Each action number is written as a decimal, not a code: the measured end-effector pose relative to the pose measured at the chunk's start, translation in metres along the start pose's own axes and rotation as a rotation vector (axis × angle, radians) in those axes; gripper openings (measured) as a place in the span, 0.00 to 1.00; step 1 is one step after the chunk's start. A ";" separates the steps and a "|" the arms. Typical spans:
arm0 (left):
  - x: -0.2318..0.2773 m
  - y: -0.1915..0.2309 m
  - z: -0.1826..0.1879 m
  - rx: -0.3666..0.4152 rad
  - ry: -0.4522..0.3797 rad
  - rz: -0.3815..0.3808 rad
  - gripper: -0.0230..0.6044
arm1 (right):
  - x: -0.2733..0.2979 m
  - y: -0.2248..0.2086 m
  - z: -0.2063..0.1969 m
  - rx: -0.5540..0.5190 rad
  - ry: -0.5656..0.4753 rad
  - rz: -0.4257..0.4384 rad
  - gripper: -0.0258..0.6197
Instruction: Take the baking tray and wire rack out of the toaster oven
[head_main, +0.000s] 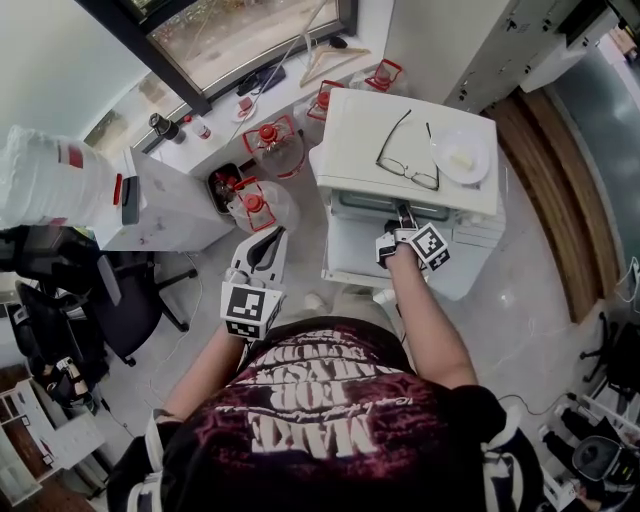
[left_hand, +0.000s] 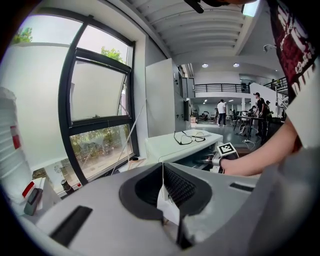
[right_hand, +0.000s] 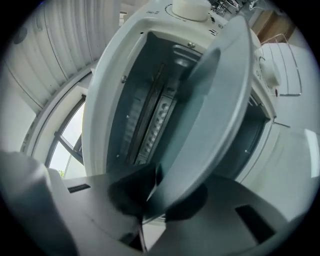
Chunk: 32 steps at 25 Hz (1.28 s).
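Jaws of the right gripper (right_hand: 154, 186) clamp the baking tray (right_hand: 212, 107) at the open toaster oven (right_hand: 114, 75). Left gripper (left_hand: 162, 176) jaws meet, empty.

text: none legible | shirt (head_main: 330, 410): lettering upside down, unreadable

Counts around the toaster oven

One toaster oven (head_main: 360, 120), carrying one pair of glasses (head_main: 408, 158) and one plate (head_main: 478, 140). One baking tray (right_hand: 215, 100). Two grippers: left gripper (head_main: 268, 240), right gripper (head_main: 405, 216). At least four red-capped jugs (head_main: 270, 145) to the left. One office chair (head_main: 130, 320), far left.
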<state>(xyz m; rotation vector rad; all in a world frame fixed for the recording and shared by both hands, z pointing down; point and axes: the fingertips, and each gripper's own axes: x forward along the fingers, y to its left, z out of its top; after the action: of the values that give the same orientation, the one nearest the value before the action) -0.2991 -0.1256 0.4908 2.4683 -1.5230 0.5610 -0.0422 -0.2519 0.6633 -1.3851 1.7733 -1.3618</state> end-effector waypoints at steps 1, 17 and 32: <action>-0.003 0.002 0.000 0.002 -0.001 0.004 0.05 | -0.001 0.000 -0.001 0.020 0.003 0.003 0.12; -0.034 -0.016 -0.003 0.065 -0.047 -0.075 0.05 | -0.063 -0.003 -0.031 0.077 -0.020 -0.006 0.09; -0.069 -0.030 -0.022 0.062 -0.060 -0.096 0.05 | -0.113 -0.005 -0.054 0.126 -0.038 0.007 0.08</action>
<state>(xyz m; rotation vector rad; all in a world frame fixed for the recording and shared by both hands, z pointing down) -0.3053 -0.0480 0.4839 2.6111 -1.4200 0.5298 -0.0459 -0.1261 0.6673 -1.3272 1.6368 -1.4090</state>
